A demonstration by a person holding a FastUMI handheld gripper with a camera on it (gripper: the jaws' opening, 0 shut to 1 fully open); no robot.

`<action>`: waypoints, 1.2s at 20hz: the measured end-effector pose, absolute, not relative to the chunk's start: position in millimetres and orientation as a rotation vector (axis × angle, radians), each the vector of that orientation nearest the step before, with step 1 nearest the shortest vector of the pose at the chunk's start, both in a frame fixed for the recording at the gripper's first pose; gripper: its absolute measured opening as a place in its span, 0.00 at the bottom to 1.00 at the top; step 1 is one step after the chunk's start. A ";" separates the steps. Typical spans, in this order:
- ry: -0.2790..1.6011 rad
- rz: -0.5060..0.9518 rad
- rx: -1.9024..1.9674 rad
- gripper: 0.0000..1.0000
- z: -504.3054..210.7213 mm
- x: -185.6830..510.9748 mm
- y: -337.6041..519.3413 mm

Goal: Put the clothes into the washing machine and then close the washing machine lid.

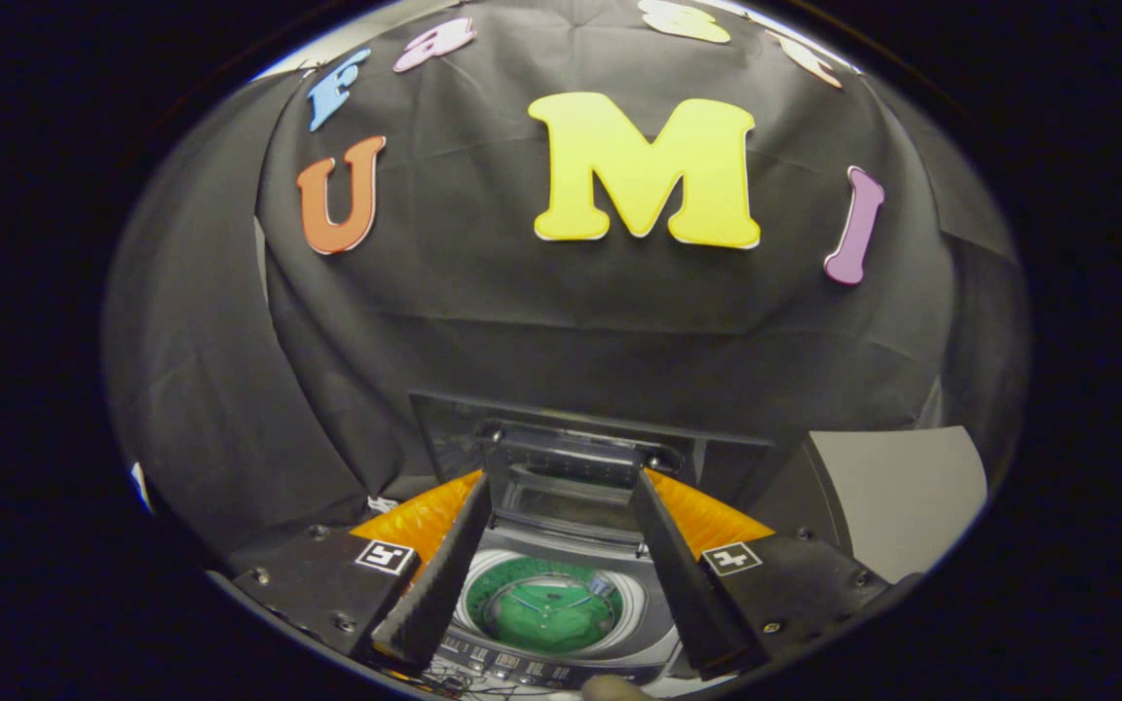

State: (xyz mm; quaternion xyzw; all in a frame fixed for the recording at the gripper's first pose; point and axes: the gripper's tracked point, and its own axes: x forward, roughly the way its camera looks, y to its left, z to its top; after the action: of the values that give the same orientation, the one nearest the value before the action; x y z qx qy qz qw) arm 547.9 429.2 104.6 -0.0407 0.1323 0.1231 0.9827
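A small top-loading washing machine (561,638) stands below and between my fingers, its lid (566,467) raised upright at the back. A green garment (549,611) lies inside the round drum. My gripper (561,574) hangs above the drum, open, with the left finger (439,574) and right finger (683,574) set wide on either side of the opening. Nothing is held between them. The control panel (522,667) runs along the machine's near edge.
An orange surface (717,521) shows behind the machine on both sides. A grey box or panel (897,492) stands to the right. Black cloth walls close in behind. A pale rounded shape (615,689), perhaps a fingertip, sits at the near edge.
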 end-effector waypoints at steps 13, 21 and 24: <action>0.286 0.129 -0.030 0.93 139.2 654.5 437.5; 0.409 0.078 -0.039 0.93 100.9 696.4 443.9; 0.437 0.078 -0.024 0.93 89.3 701.5 444.3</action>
State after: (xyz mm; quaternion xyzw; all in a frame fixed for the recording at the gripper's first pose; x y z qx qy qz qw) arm 701.5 444.3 89.3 -0.0117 0.2168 0.0385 0.9754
